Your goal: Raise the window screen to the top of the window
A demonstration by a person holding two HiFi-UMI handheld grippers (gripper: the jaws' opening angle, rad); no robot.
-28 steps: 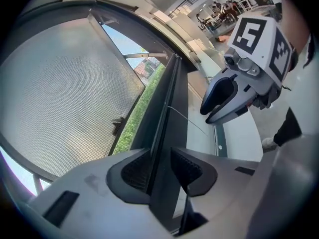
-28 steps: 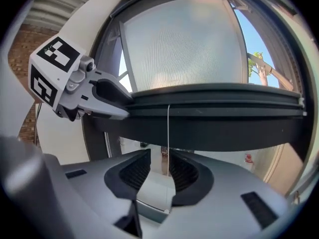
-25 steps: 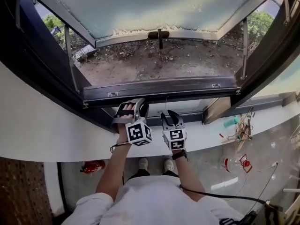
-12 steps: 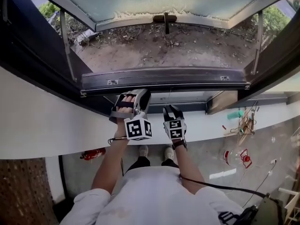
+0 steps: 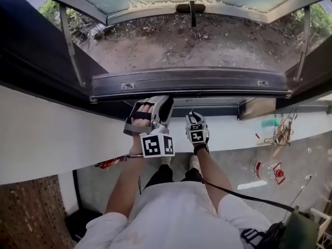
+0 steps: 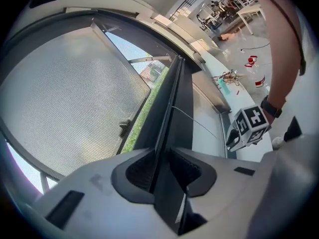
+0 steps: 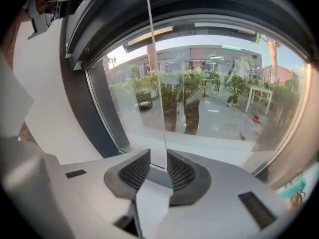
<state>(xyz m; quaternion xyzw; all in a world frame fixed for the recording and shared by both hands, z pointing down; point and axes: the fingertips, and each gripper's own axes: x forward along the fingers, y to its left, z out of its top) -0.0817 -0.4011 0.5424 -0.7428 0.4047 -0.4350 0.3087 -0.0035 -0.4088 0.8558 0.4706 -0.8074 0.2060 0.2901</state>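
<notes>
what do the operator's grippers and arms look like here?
Grey bodies on left hand-held gripper and right hand-held gripper, dark ribbed pads, white cubes with black square markers. White short-sleeved shirt, dark watch on right wrist, black cable off that arm.

Window screen, seen as its dark bottom rail (image 5: 187,82): a long, slim bar lying level, spanning the opening side to side. It sits low, just above the fixed lower pane (image 5: 218,103). Two small metal brackets (image 5: 127,85) sit on its face, one near each end. A thin pale pull cord (image 7: 155,83) runs straight down before the glass. Mesh not made out.
</notes>
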